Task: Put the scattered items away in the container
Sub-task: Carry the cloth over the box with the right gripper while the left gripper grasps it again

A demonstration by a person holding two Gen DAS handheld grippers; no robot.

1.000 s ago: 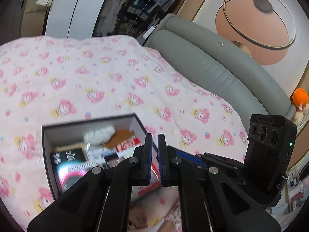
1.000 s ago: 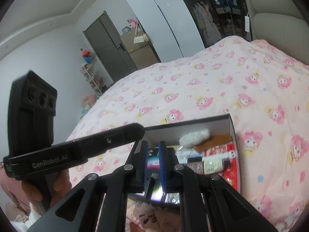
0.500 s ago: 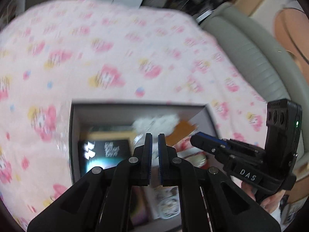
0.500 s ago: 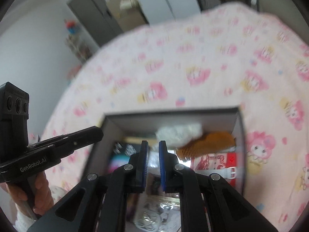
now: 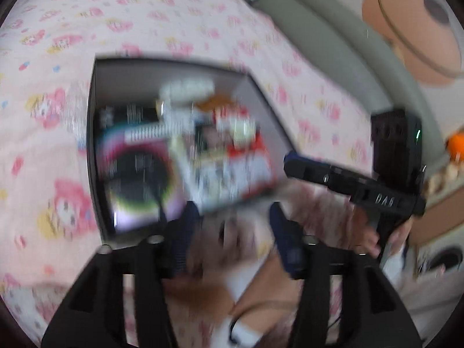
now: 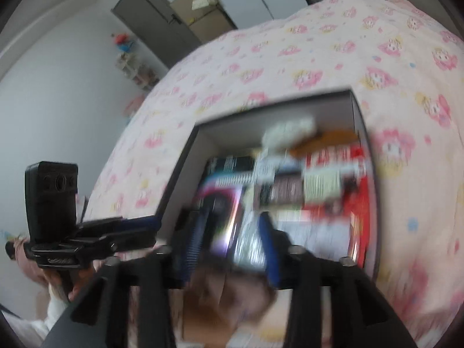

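Squarely on the bed (image 5: 179, 20), on its pink cartoon-print quilt, sits the dark open box (image 5: 92, 150), packed with blurred items: a white fluffy piece (image 5: 187, 88) at the far wall, an orange-brown thing beside it, a red packet (image 6: 356, 179) on one side and a black round-patterned pack (image 5: 139, 174). Both views are smeared by motion. Near the box's front edge, the left gripper (image 5: 235, 237) has its jaws spread wide and holds nothing; the right gripper (image 6: 232, 249) is likewise parted and empty. A grey headboard (image 5: 333, 46) borders the bed.
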